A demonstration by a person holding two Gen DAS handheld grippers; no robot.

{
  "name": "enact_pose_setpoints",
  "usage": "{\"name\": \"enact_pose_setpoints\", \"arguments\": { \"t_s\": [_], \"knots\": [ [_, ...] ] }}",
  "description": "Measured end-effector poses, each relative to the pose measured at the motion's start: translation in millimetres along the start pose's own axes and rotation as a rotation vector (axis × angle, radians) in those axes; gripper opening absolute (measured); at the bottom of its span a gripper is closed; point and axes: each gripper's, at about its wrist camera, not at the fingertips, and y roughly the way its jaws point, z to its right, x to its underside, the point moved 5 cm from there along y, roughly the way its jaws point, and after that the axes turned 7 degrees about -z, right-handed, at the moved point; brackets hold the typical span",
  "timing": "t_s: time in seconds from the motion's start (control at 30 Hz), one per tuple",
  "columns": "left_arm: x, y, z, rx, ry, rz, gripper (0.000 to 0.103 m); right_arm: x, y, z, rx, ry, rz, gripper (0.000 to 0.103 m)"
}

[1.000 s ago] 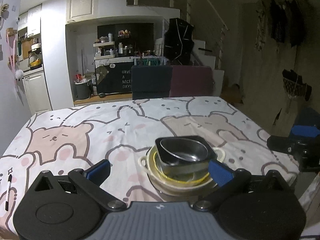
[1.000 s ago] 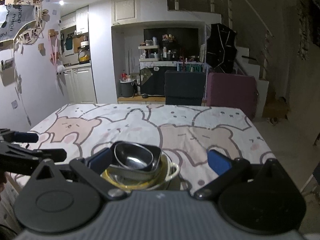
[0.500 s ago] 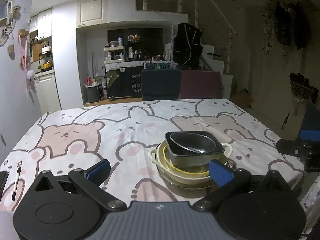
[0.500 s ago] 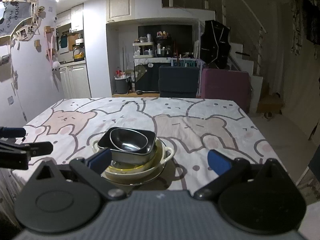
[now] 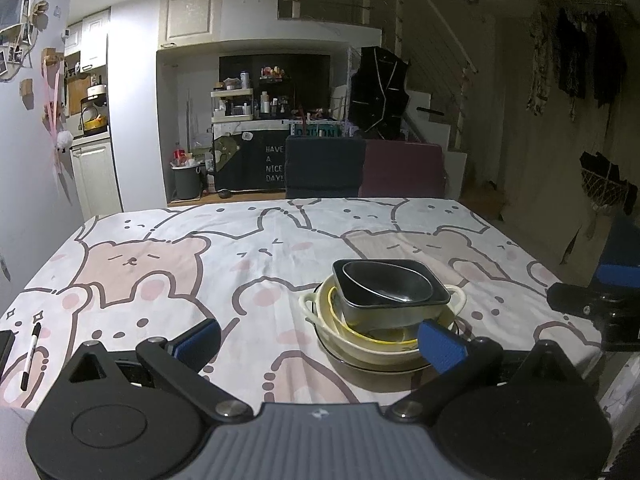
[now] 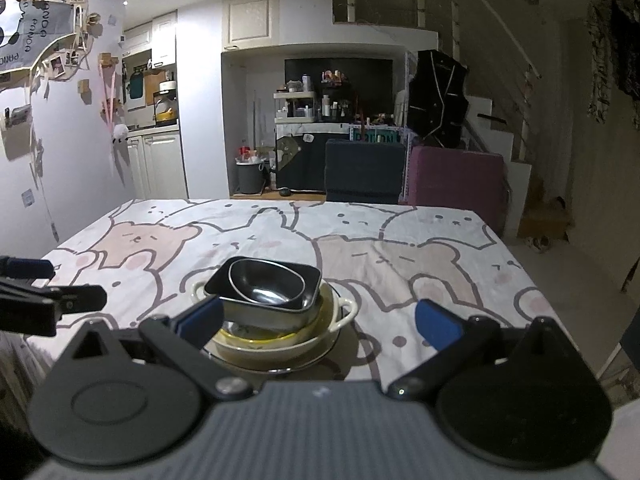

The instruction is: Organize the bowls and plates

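A stack of dishes stands near the table's front edge. A steel bowl point(image 5: 386, 288) point(image 6: 266, 284) lies tilted in a dark square dish point(image 5: 436, 294) point(image 6: 308, 276), inside a cream two-handled bowl point(image 5: 312, 304) point(image 6: 344, 308) on a dark plate point(image 5: 360, 364) point(image 6: 280, 368). My left gripper point(image 5: 320, 342) is open and empty, just short of the stack. My right gripper point(image 6: 320, 324) is open and empty, with its left finger point(image 6: 200, 316) in front of the stack's left side. Each gripper shows at the edge of the other's view.
The table wears a bear-print cloth point(image 5: 160, 256). A black marker point(image 5: 30, 356) and a dark flat object point(image 5: 5, 346) lie at its front left corner. Two chairs point(image 5: 326, 168) stand behind the far edge. A wall runs along the left.
Both grippers have drawn back and risen from the stack, which now sits farther ahead in both views. The stack has not moved.
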Motion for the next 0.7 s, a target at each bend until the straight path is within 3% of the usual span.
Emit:
{"name": "enact_pose_setpoints", "arguments": {
  "t_s": [0.7],
  "knots": [
    [0.1, -0.1, -0.7, 0.001, -0.002, 0.0, 0.103, 0.6, 1.8, 1.3, 0.0, 0.003, -0.006, 0.103]
  ]
}}
